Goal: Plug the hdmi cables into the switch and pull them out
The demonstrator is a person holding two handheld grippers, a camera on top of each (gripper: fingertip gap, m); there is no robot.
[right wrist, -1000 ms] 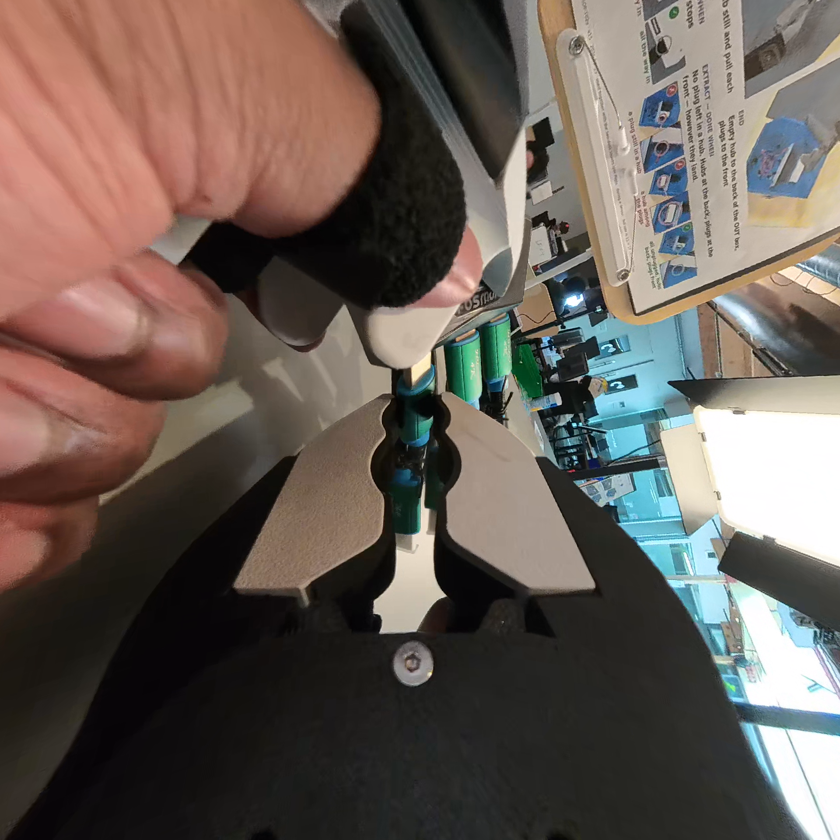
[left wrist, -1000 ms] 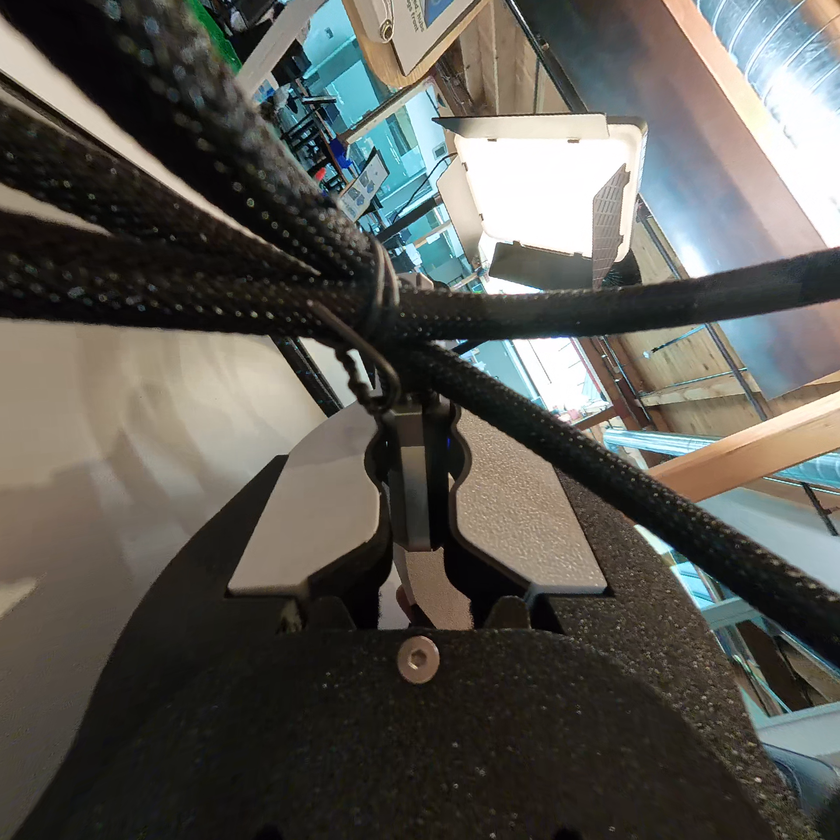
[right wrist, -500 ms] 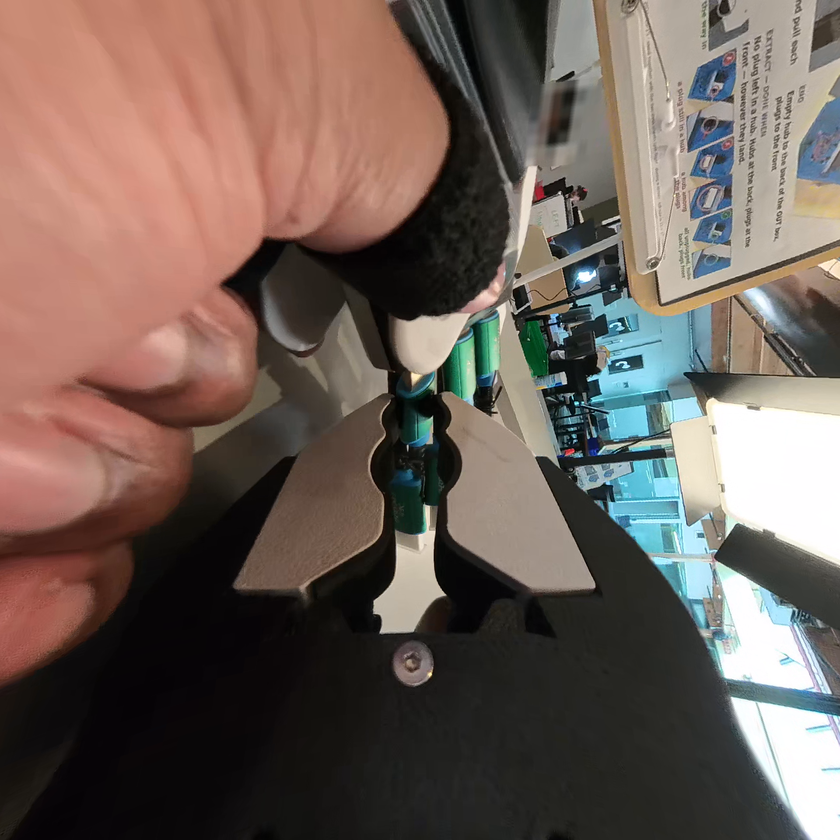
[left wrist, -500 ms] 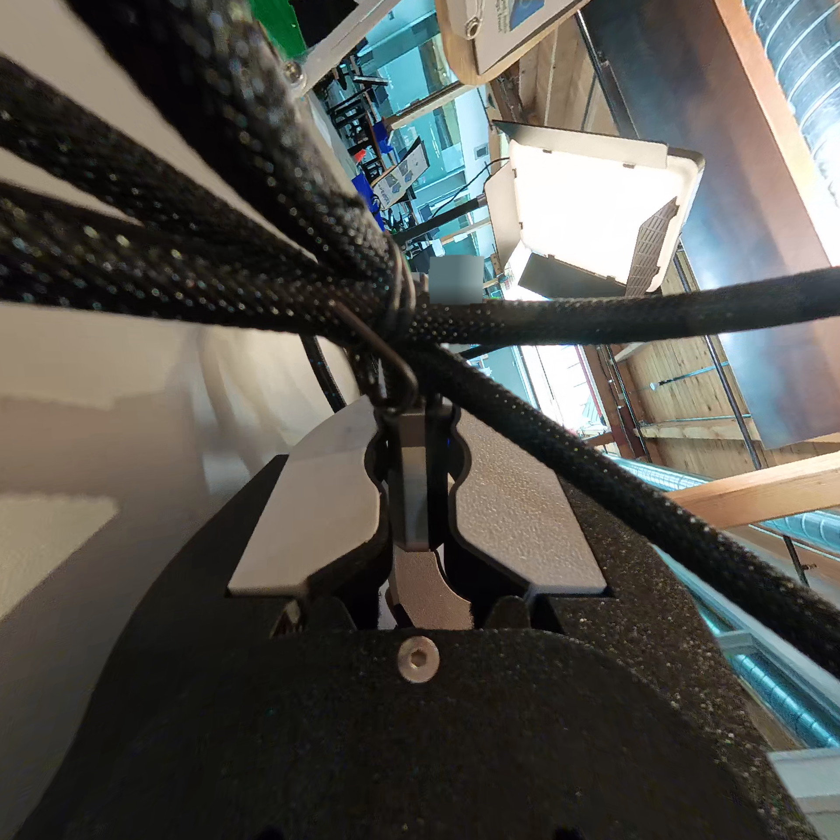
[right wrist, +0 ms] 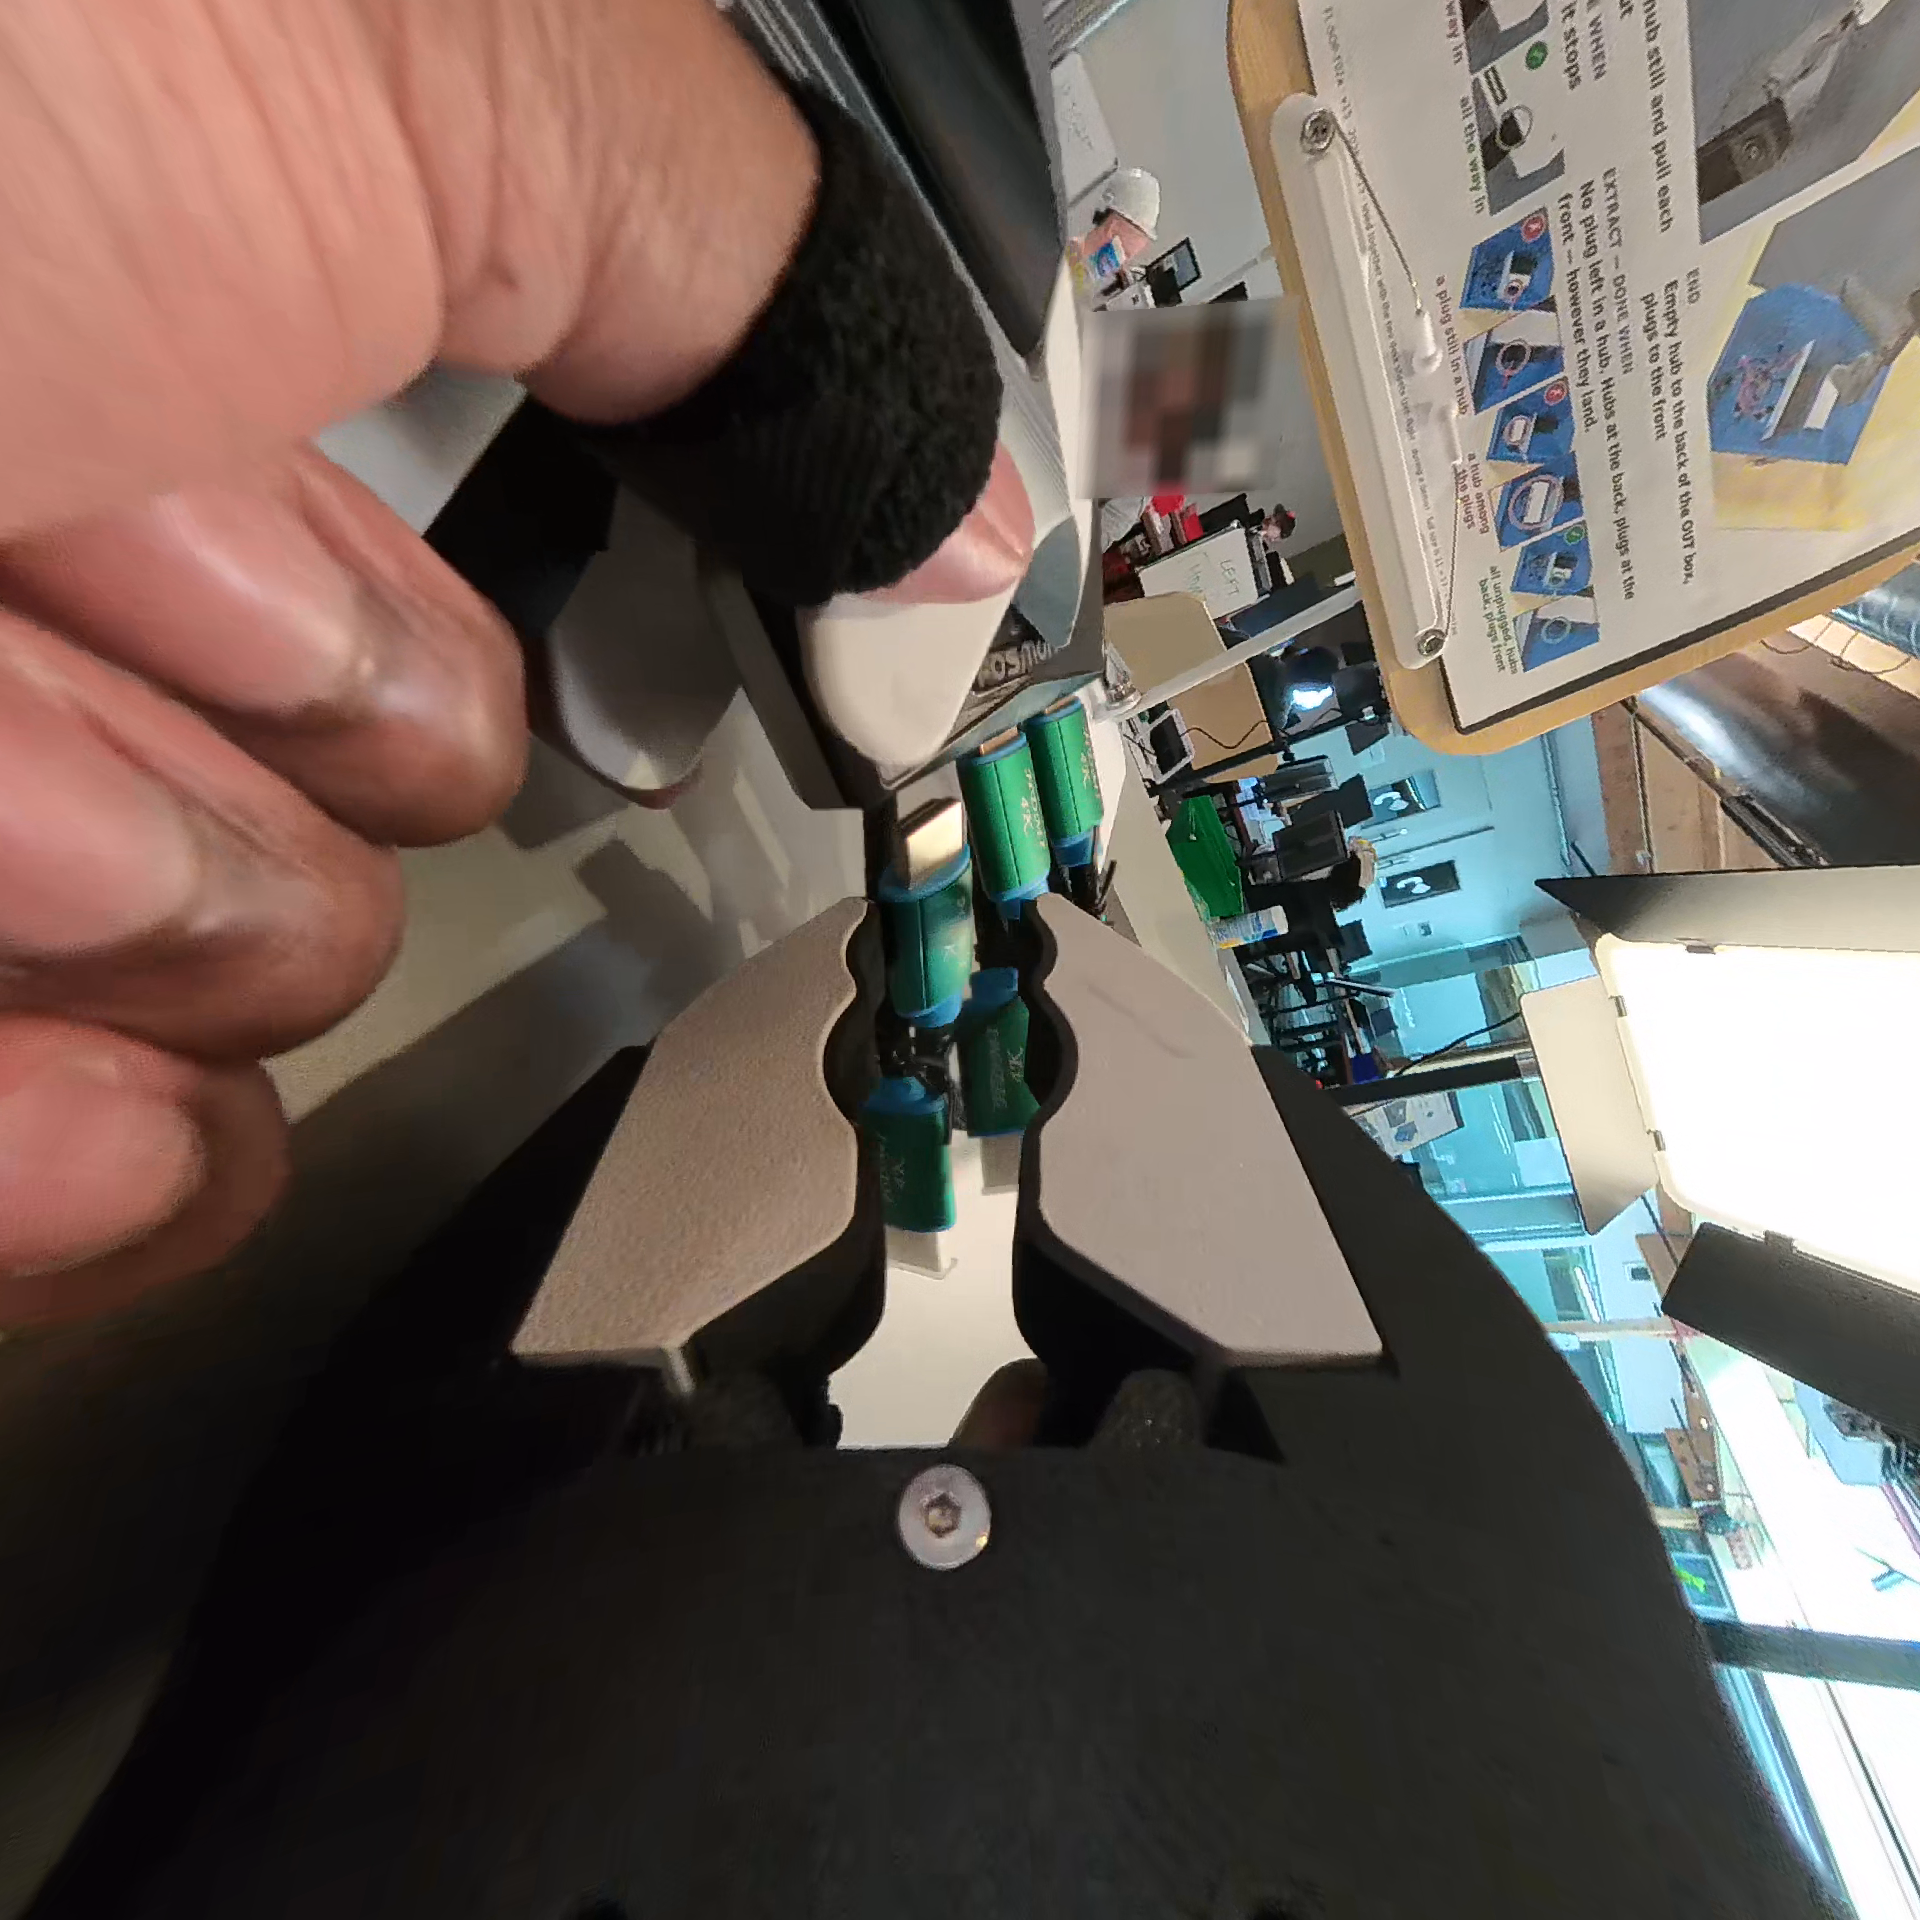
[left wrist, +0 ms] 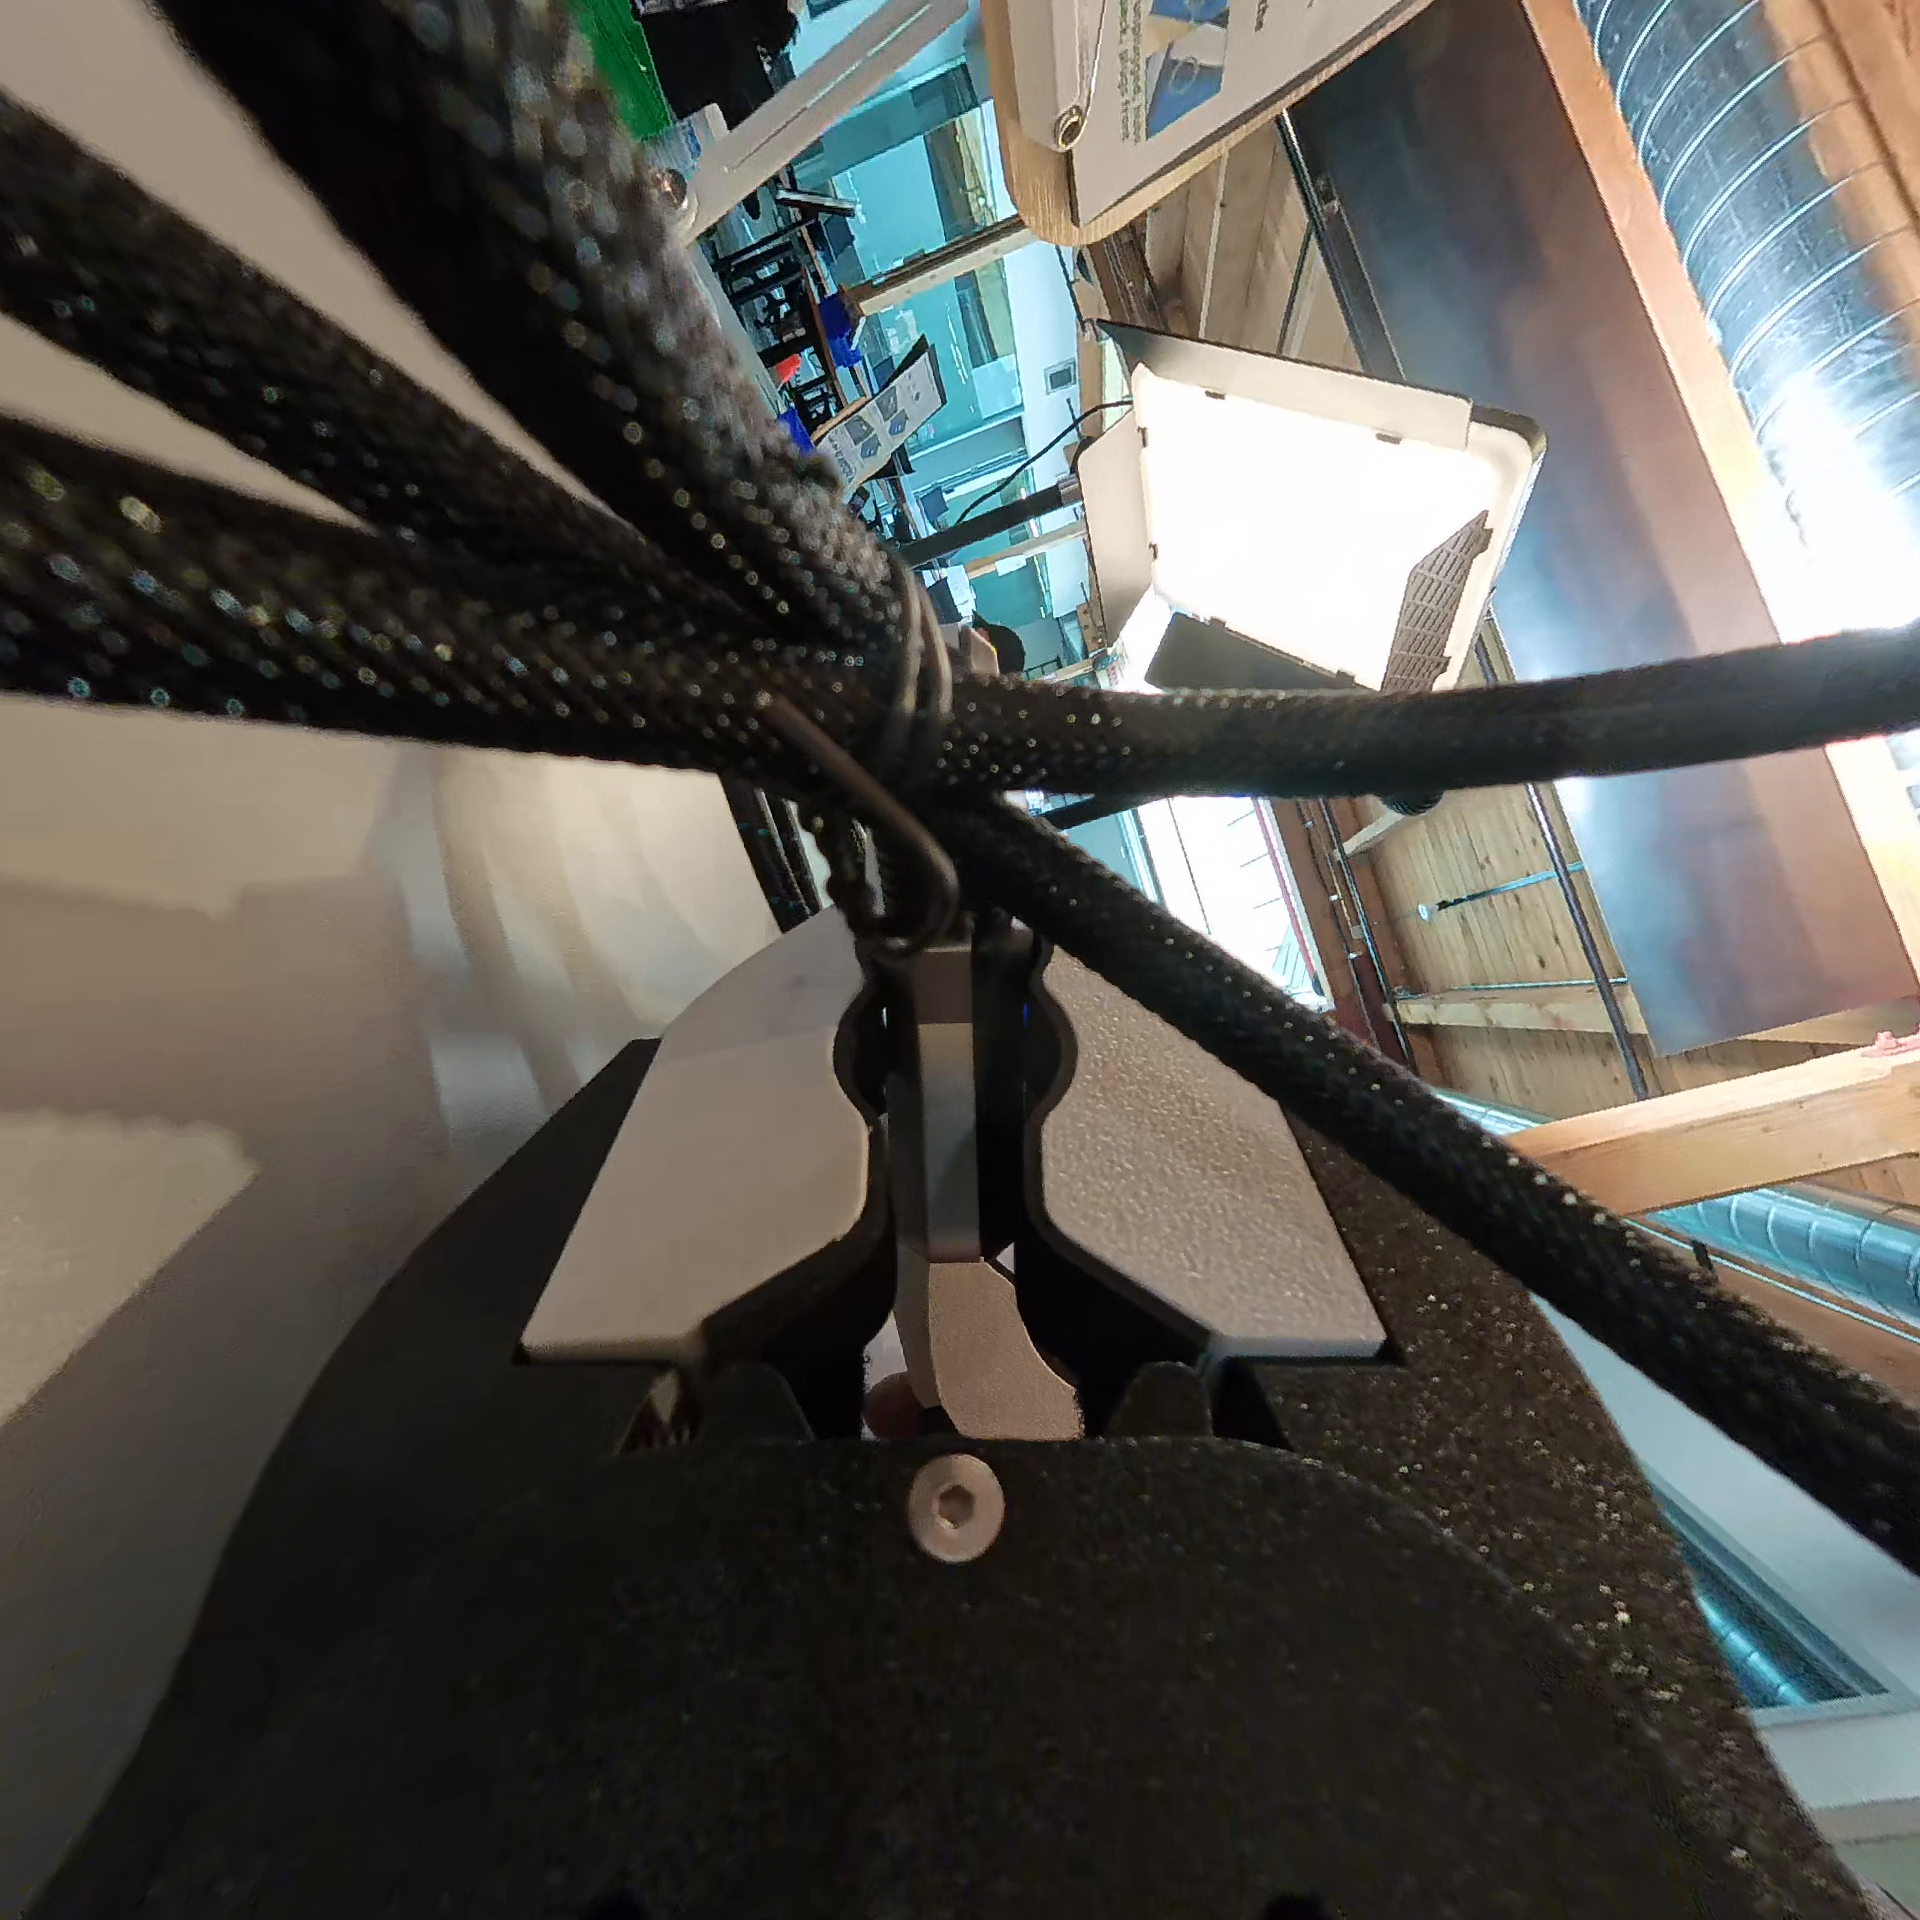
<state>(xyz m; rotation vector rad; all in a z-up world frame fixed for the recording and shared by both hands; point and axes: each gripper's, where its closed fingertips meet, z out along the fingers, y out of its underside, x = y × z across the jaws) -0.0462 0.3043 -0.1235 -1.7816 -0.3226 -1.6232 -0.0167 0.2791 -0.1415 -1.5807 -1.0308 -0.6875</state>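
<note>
- Between the right gripper (right wrist: 951, 914)'s own fingers, nearest the camera, two loose green plugs (right wrist: 914, 1153) with blue collars lay on a white tabletop (right wrist: 914, 1351).
- At its fingertips stood a third green plug (right wrist: 925, 945), bare metal connector pointing away and clear of any socket. It sat close against the left-hand pad, with a dark gap between it and the other pad; the jaws were parted wider than the plug and not clamping it.
- Just beyond, two more green plugs (right wrist: 1003, 821) were seated side by side in a grey hub (right wrist: 1023, 665).
- That hub was gripped by the left gripper (left wrist: 951, 956). In its own view, both pads pressed on the hub (left wrist: 935, 1091), seen edge-on as a narrow grey slab, with the jaws only slightly apart.
- A person's hand (right wrist: 312, 416), one finger in a black fabric sleeve (right wrist: 883, 436), was wrapped around the left gripper.
- Directly ahead of the left fingertips, black braided cables (left wrist: 416, 623) crossed, bound by a thin black tie (left wrist: 914, 675).
- Farther off were a lit panel lamp (left wrist: 1299, 530), a wooden board carrying a printed instruction sheet (right wrist: 1558, 312), and a silver duct (left wrist: 1766, 260).
</note>
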